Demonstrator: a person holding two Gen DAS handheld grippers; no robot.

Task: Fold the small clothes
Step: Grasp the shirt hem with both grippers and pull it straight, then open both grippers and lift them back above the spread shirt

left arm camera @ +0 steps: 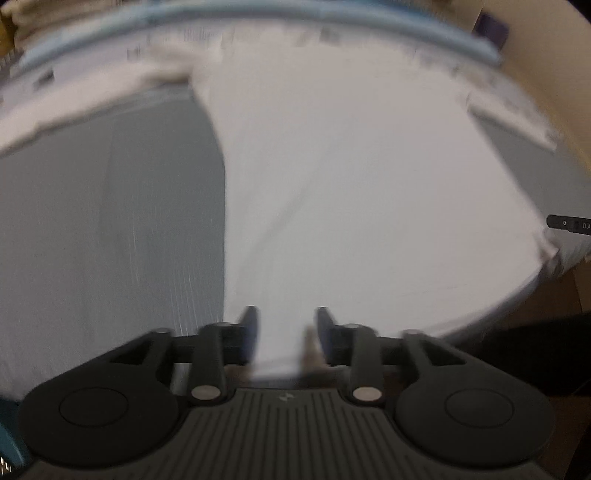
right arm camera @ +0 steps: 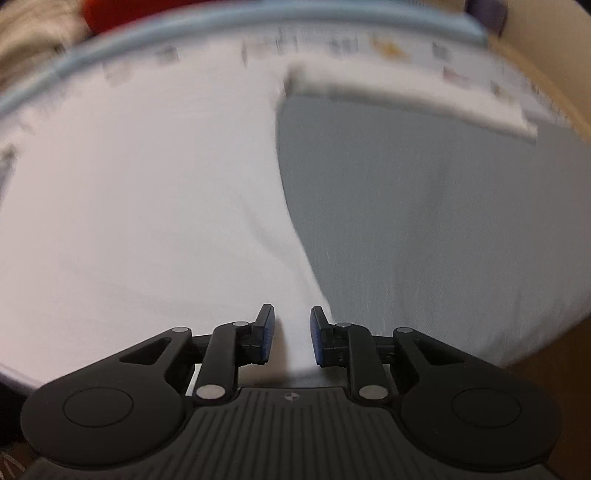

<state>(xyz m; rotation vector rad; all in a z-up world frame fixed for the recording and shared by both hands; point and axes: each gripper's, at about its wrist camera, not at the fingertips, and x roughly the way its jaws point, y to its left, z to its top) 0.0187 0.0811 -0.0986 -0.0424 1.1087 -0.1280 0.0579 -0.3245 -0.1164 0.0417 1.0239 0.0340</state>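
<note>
Where smooth and flat, white garment [left arm camera: 351, 166] on grey sheet [left arm camera: 110, 221].

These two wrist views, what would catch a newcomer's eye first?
The big white garment fills the middle of both views, spread flat on a grey sheet. Its near edge runs between the blue pads of each black tool, left and right, at the bottom of each view. A light blue border arcs along the top.

This looks like a room in a home. The grey surface [right arm camera: 424, 206] is covered with soft fabric. Along its far edge runs a light blue band [left arm camera: 258, 16], and beyond that band lie blurred textiles [right arm camera: 33, 33] and a cream wall [left arm camera: 546, 48].
</note>
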